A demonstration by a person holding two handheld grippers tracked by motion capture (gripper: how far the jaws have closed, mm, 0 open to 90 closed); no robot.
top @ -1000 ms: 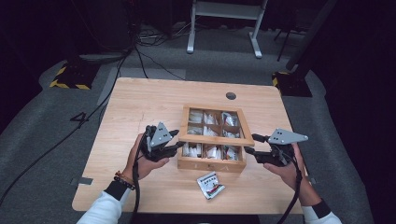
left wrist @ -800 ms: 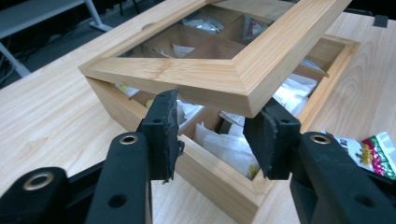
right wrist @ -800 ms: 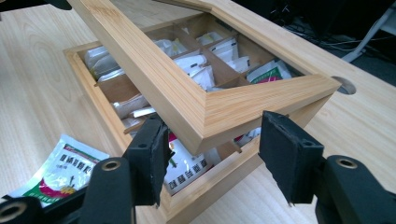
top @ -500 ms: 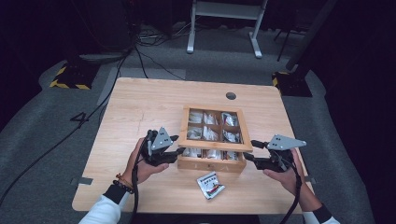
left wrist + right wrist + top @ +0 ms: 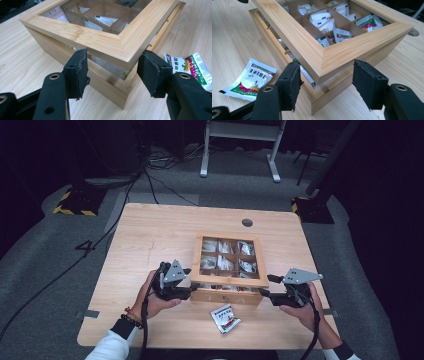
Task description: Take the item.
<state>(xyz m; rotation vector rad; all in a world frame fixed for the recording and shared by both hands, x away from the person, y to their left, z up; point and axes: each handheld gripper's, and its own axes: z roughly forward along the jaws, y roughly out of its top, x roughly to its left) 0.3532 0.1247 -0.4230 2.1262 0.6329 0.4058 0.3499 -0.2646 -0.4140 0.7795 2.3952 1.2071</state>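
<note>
Wooden box (image 5: 227, 270) stands mid-table, lid (image 5: 120, 42) raised at near edge, blocks straight path between your hands. Left gripper (image 5: 186, 285) sits at box's near left corner, jaws just opened, lid corner between pads, not pressed. Right gripper (image 5: 264, 289) at near right corner, jaws apart around lid corner. Loose sachet (image 5: 226, 318) lies near front edge, just before box. Bare table (image 5: 150, 235) left and beyond box gives you free passage.

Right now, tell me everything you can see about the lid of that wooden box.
The lid is a light bamboo-look frame around a clear pane, through which sachet-filled compartments show. It sits raised at its near edge above the box base, leaving a gap. Each near corner lies between open gripper jaws; whether the pads touch it is unclear.
</note>
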